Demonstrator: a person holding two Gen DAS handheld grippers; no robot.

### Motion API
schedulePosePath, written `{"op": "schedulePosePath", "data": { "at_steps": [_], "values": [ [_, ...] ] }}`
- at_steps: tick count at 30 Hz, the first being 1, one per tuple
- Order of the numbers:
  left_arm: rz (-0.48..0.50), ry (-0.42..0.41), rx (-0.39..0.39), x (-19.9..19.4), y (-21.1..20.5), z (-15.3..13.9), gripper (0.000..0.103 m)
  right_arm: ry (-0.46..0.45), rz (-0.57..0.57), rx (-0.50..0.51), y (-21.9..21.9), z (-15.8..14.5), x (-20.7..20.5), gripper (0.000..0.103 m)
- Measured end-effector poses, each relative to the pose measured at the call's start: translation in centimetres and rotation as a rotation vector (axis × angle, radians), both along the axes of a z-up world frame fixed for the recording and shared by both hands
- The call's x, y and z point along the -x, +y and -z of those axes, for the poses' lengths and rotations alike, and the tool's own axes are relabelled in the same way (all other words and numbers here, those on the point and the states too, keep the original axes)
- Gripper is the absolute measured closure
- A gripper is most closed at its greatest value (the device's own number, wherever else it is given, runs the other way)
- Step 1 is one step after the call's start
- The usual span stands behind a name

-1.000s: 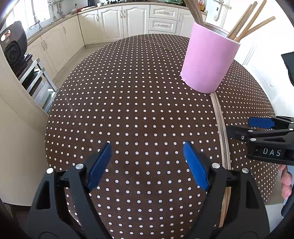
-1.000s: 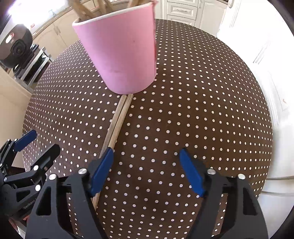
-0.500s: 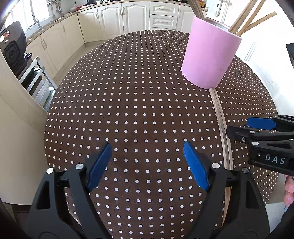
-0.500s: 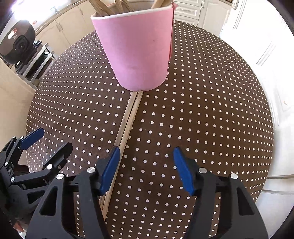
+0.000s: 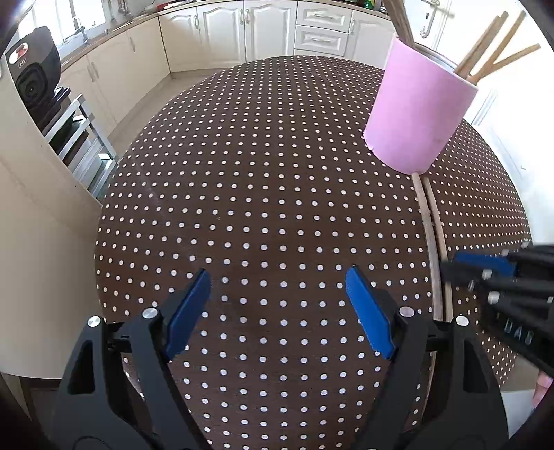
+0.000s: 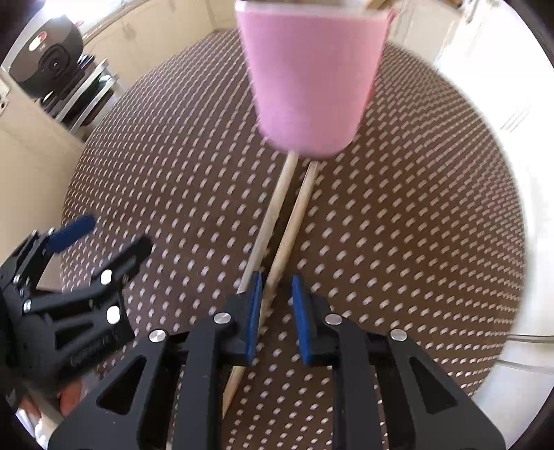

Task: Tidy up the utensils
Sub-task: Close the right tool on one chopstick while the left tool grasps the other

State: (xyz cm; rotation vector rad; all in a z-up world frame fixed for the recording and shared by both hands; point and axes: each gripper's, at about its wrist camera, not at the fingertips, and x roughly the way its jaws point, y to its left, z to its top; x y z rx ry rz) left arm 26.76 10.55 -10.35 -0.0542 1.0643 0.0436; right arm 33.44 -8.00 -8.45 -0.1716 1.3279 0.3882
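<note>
A pink cup (image 5: 417, 117) holding several wooden sticks stands on the brown dotted table (image 5: 263, 207); it also shows in the right wrist view (image 6: 311, 79). Two wooden chopsticks (image 6: 282, 221) lie side by side on the table, running from the cup's base toward me; they also show in the left wrist view (image 5: 432, 239). My right gripper (image 6: 275, 308) is low over their near ends, its jaws narrowed to a small gap, with one chopstick between the pads and the other just outside the left pad. My left gripper (image 5: 278, 308) is wide open and empty over bare table.
The right gripper appears at the right edge of the left wrist view (image 5: 502, 287); the left gripper appears at the left of the right wrist view (image 6: 69, 277). White kitchen cabinets (image 5: 242, 31) stand beyond the table. A black appliance (image 5: 33, 76) sits on a rack at the left.
My right gripper has moved left over the chopsticks and its jaws have closed from wide open to a narrow gap. The two chopsticks have spread slightly apart. My left gripper has stayed open, almost still.
</note>
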Motion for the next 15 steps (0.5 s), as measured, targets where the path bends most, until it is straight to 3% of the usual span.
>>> {"op": "schedulePosePath", "data": {
  "at_steps": [6, 8, 15],
  "values": [
    [0.001, -0.003, 0.010, -0.1, 0.8, -0.3, 0.024, -0.026, -0.017, 0.036, 1.2, -0.1, -0.3, 0.090],
    [0.011, 0.004, 0.018, -0.2, 0.6, -0.3, 0.024, -0.036, -0.036, 0.049, 1.8, 0.0, -0.5, 0.095],
    [0.047, 0.040, 0.064, -0.9, -1.9, -0.2, 0.024, -0.011, -0.007, -0.015, 0.7, 0.0, -1.4, 0.098]
  ]
}}
